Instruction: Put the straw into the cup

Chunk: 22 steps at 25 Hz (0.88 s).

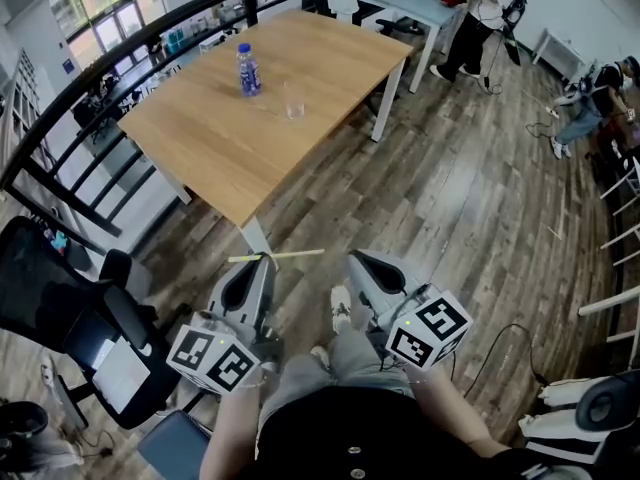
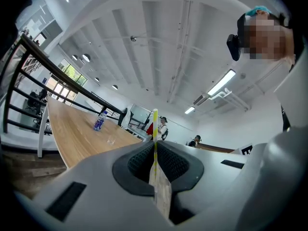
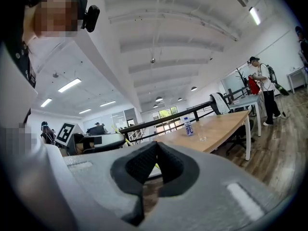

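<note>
A thin yellow straw (image 1: 290, 255) lies crosswise in my left gripper (image 1: 268, 259), which is shut on it. In the left gripper view the straw (image 2: 155, 126) stands upright between the pads, above the gripper's tip (image 2: 155, 144). The clear cup (image 1: 294, 101) stands on the wooden table (image 1: 210, 143) well ahead of both grippers, beside a blue-labelled water bottle (image 1: 248, 70). Both gripper views show the cup (image 2: 111, 140) (image 3: 202, 138) far off. My right gripper (image 1: 352, 259) is beside the left one over the floor. Its pads (image 3: 144, 160) meet with nothing between them.
A black office chair (image 1: 60, 298) stands at the left near the table's corner. A dark railing (image 1: 100, 78) runs behind the table. People stand by a second table (image 1: 420, 3) at the back right. White chair frames (image 1: 625, 258) line the right edge.
</note>
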Each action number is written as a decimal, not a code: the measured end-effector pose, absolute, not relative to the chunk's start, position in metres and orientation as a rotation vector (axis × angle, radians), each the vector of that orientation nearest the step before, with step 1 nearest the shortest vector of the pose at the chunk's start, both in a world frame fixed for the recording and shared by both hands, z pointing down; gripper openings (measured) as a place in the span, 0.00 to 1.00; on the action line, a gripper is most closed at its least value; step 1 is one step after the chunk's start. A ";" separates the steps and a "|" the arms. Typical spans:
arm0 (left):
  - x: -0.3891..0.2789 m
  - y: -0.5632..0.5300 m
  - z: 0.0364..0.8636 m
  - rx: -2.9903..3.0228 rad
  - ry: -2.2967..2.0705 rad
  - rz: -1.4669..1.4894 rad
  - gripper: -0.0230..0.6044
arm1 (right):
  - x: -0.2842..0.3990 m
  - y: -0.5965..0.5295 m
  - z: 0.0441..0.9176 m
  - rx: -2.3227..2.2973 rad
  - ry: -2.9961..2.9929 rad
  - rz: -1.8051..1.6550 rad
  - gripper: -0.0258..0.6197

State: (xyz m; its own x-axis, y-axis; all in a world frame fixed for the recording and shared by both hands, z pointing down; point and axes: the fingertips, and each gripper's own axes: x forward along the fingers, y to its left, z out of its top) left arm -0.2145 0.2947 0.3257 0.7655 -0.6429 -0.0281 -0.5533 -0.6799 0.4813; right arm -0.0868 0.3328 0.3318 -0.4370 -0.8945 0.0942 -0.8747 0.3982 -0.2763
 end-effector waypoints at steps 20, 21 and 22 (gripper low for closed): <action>-0.128 0.120 0.321 2.500 -1.040 -0.307 0.09 | 0.005 0.136 0.324 -1.484 2.606 -0.422 0.04; -0.122 0.111 0.321 2.499 -1.046 -0.310 0.09 | 0.011 0.127 0.324 -1.479 2.610 -0.419 0.04; -0.115 0.102 0.321 2.498 -1.050 -0.314 0.09 | 0.018 0.118 0.325 -1.476 2.613 -0.419 0.04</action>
